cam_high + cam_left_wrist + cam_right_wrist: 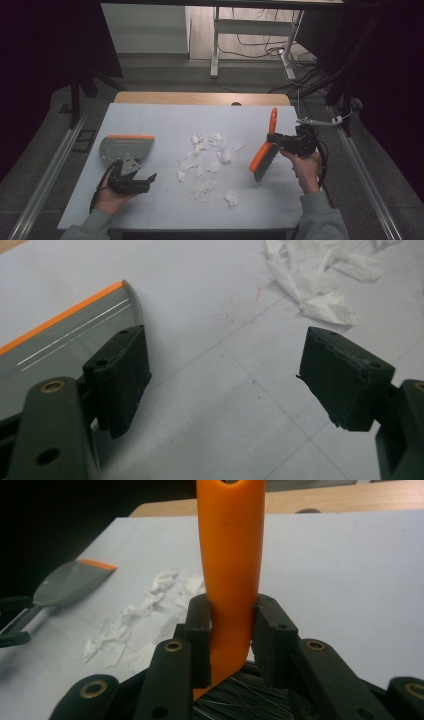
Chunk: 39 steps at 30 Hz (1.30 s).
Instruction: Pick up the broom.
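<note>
An orange hand brush with dark bristles hangs tilted above the right side of the white table. My right gripper is shut on its orange handle, with a pad pressed on each side and the bristles just below the jaws. A grey dustpan with an orange front edge lies flat at the left. My left gripper hovers just in front of the dustpan, its jaws wide apart with nothing between them. The dustpan sits beside its left jaw. Torn white paper scraps are scattered across the middle of the table.
The table has a wooden strip along its far edge. Paper scraps lie ahead and to the right of the left jaws. In the right gripper view the dustpan and scraps lie to the left. Desk legs and cables stand on the floor beyond.
</note>
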{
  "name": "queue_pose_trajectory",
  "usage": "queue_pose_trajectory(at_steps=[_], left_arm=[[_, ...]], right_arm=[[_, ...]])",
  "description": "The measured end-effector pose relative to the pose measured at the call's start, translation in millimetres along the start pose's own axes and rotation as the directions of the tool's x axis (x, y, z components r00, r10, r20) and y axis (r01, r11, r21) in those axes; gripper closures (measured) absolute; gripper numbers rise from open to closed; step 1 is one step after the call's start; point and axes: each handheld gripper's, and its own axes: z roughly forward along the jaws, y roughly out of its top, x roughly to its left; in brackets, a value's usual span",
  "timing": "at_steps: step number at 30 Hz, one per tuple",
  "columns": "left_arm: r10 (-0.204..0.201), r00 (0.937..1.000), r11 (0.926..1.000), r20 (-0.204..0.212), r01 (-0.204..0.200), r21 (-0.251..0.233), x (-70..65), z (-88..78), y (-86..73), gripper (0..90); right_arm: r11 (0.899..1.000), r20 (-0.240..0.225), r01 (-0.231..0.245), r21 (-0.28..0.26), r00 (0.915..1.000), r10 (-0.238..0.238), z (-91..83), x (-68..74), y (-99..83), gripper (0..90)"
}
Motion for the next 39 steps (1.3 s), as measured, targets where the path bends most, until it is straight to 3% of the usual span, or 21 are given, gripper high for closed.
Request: queue_pose_trajectory(at_steps=[10,14,29,39], left_arm=[[0.016,0.9999,0.9997,0.005,-0.016,-0.016,-8.8,5.4,14.9,21.3],[0.027,0.9993,0.999,0.026,-0.026,-0.035,-15.6,7.7,24.2,21.5],[0.068,0.9941,0.9955,0.085,-0.062,-0.072,-38.8,17.1,48.3,21.7],[0.104,0.9848,0.9906,0.139,-0.09,-0.103,-60.3,25.1,66.6,21.9]], right_arm=[[0.997,-0.061,0.008,-0.079,0.998,-0.013,5.6,16.1,0.7,70.6],[0.995,-0.071,0.012,-0.101,0.9973,-0.019,10.1,23.3,-1.1,70.6],[0.991,-0.153,-0.003,-0.132,0.9881,-0.017,31.3,49.2,-5.3,70.6],[0.987,-0.176,-0.025,-0.156,0.9843,-0.003,45.9,66.6,-9.5,70.6]])
